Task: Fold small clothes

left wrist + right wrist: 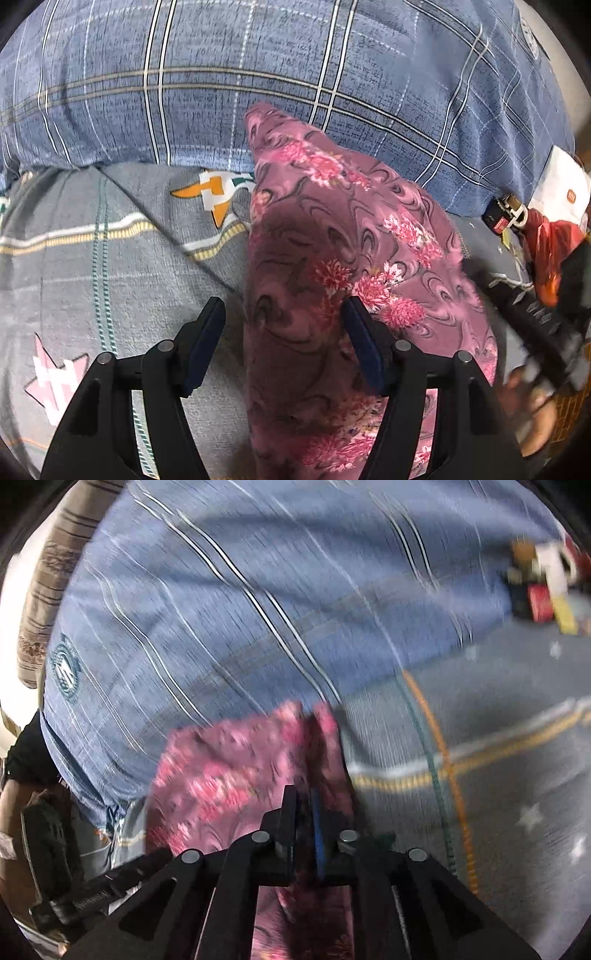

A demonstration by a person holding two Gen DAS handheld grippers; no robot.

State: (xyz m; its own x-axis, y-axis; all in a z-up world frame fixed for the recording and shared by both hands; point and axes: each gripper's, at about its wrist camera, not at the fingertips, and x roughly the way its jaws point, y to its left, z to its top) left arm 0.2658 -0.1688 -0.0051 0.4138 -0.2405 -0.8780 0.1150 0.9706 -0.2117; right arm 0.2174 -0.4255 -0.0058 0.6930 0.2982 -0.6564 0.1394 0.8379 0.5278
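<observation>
Your left tool (282, 325) hangs open over the pink floral garment (332, 236), frame centre; your right tool (303, 805) is clamped on its fabric.

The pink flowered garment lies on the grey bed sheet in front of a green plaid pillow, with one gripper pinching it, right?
Not quite: the pillow is blue plaid, as the left wrist view shows. The pink flowered garment does lie on the grey bed sheet, pinched by the right gripper.
</observation>
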